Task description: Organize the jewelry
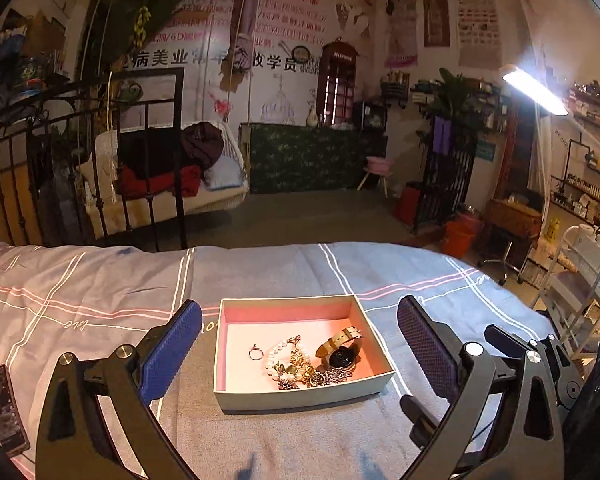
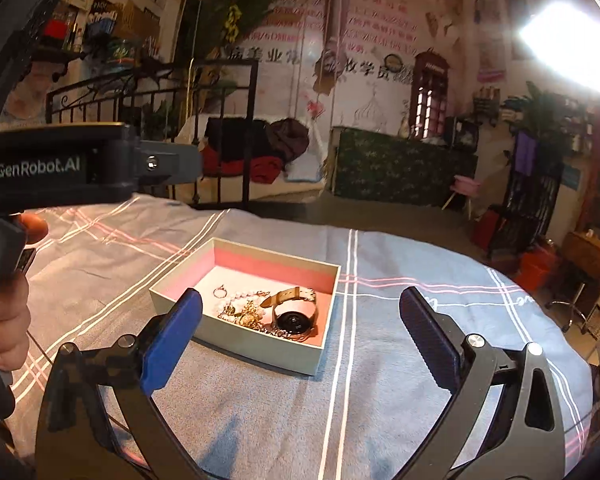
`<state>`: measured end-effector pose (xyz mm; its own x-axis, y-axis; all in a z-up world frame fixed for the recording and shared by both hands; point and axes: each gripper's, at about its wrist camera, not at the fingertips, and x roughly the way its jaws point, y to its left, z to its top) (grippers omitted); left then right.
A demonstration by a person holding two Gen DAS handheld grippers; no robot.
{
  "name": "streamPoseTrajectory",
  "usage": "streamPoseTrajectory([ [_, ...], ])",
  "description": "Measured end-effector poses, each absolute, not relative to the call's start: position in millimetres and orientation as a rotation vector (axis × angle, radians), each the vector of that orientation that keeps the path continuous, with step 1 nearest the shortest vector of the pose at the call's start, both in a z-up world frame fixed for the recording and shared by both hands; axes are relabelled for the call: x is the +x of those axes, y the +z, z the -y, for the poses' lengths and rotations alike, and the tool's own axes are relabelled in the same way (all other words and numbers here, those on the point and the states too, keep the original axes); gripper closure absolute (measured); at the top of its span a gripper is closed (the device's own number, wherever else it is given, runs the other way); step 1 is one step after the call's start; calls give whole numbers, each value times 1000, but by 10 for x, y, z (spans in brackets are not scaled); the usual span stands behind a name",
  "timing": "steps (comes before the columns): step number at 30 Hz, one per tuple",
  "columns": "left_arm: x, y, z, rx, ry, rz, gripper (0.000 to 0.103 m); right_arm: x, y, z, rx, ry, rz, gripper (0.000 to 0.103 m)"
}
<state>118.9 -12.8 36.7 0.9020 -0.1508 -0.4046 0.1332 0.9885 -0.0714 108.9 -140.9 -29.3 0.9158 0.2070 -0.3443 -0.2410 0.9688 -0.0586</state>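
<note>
Left gripper (image 1: 300,344) was spread wide and held nothing, its blue pads flanking the box (image 1: 300,396) from the near side. Right gripper (image 2: 300,332) was likewise released and empty, hovering near the box's near-right corner. All jewelry sat inside the open pink-lined box: a ring (image 1: 255,353) alone at left, a pearl bracelet (image 1: 274,360) beside it, a gold-and-dark chain tangle (image 1: 308,374) at the near wall, and a watch (image 1: 342,354) with a tan strap at right, touching the tangle.

Judged step: collection looked finished or nearly so, with both tools backed off. No loose pieces were visible on the cloth. Next move, if any, likely called for separating the tangle, which needs a fine pinch on thin chain and could drag neighbours along.

Surface was a grey-blue bedspread (image 1: 260,272) with white and pink stripes, soft and wrinkled. A dark phone (image 1: 4,408) lay at far left. The room beyond was a dim salon with posters, shelves, an iron rail and a bright lamp (image 1: 534,90) at right.
</note>
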Motion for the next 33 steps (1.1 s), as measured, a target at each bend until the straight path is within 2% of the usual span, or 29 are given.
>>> streamPoseTrajectory([
  [14, 724, 356, -117, -54, -72, -375, 6, 568, -69, 1645, -45, 165, -250, 6],
  [33, 810, 282, -134, -18, -40, -382, 6, 646, 30, 1661, -34, 185, -232, 6],
])
